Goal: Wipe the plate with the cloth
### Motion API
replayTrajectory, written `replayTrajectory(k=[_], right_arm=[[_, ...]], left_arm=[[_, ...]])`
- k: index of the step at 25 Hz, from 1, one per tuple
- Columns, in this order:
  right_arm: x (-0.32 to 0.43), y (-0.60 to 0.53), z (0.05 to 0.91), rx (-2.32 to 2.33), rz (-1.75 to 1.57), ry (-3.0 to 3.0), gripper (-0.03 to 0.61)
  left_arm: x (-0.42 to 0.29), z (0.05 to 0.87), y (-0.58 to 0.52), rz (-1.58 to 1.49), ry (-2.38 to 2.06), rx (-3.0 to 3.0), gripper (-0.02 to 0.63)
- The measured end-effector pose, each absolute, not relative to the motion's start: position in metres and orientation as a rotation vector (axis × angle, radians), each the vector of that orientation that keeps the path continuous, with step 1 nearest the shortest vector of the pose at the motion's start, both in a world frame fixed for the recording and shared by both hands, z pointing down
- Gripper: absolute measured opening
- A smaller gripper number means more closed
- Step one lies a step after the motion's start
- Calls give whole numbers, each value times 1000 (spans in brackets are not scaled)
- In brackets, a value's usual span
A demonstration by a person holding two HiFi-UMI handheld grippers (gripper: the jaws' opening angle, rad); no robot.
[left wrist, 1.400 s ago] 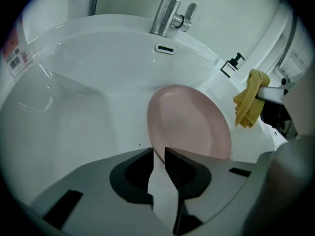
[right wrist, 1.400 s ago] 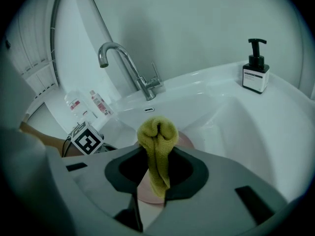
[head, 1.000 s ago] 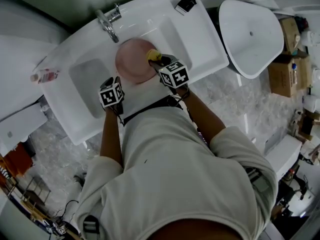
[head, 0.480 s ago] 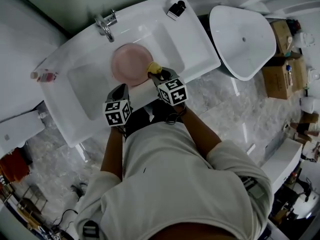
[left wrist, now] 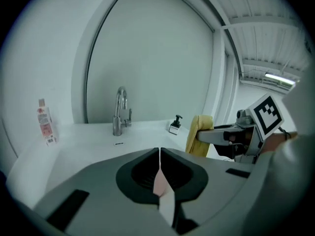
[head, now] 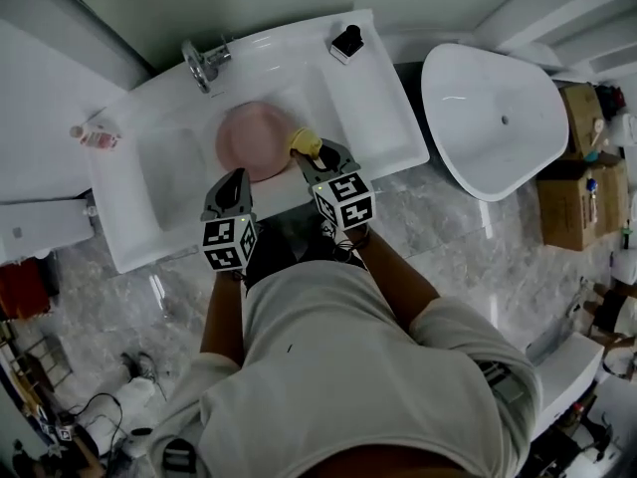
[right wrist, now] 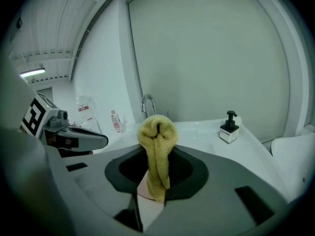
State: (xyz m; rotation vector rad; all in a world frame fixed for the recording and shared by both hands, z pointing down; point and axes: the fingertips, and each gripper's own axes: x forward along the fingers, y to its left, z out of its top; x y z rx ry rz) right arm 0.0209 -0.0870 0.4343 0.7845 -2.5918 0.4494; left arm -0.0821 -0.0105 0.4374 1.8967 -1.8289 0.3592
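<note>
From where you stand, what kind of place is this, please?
Probably a bathroom, perhaps a showroom for bathroom fittings: a white washbasin with a faucet, a freestanding bathtub beside it, and cardboard boxes nearby.

Plate (head: 249,139), centre of head view: lower right rim being covered by cloth (head: 305,141) and right gripper (head: 313,156). Cloth lower end disappearing between closed jaws, centre of right gripper view. Bottle (head: 97,136), upper left: label print showing too small to read. Cardboard boxes (head: 582,157), right edge: being cropped by frame.
</note>
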Motion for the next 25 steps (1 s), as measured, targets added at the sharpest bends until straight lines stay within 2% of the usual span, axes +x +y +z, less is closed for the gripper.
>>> replayTrajectory(k=[8, 18, 25], right_arm=[[36, -94, 347, 756, 290, -2800, 87], [24, -92, 263, 857, 92, -2899, 87], [21, -96, 238, 939, 6, -2906, 86]], left_arm=[[-51, 356, -4, 275, -2028, 1906, 26], [-96, 260, 2, 139, -2286, 1962, 26], [-123, 243, 9, 122, -2346, 1973, 26]])
